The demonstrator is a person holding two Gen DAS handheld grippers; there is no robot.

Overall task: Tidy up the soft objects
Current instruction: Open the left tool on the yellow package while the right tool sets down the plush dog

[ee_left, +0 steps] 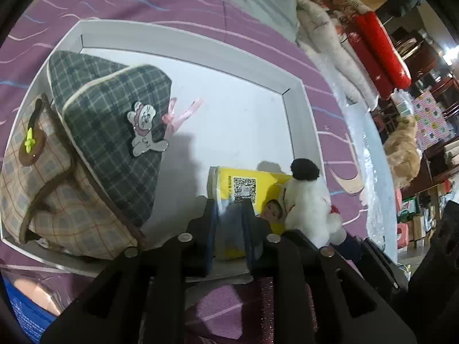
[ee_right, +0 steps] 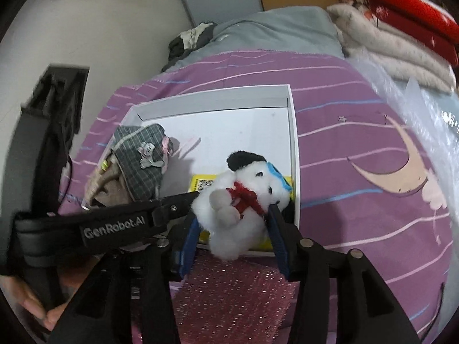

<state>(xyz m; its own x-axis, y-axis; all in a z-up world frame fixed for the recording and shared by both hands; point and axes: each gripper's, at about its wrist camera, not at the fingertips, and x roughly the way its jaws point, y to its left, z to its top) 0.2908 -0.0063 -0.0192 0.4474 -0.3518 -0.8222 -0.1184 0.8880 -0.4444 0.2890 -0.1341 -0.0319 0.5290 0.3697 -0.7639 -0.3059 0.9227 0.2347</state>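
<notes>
A white box [ee_left: 298, 109] lies on a purple bedspread; it also shows in the right wrist view [ee_right: 292, 132]. Inside at the left are a grey plaid pouch with a rabbit patch [ee_left: 114, 109] [ee_right: 140, 157] and a beige plaid pouch [ee_left: 51, 183]. My left gripper [ee_left: 229, 215] is shut on a yellow tissue pack [ee_left: 246, 183] at the box's near right corner. My right gripper [ee_right: 232, 220] is shut on a white plush dog with a black ear and red scarf [ee_right: 241, 197], held just above the tissue pack [ee_right: 200, 183]; the dog also shows in the left wrist view [ee_left: 309, 200].
Folded white and red blankets [ee_right: 396, 37] and a grey quilt [ee_right: 272, 31] lie at the bed's far end. Clear plastic wrap [ee_left: 364, 149] lies along the right side. A pink bubble mailer [ee_right: 229, 292] lies under my grippers. A tan dog [ee_left: 404, 149] stands beyond the bed.
</notes>
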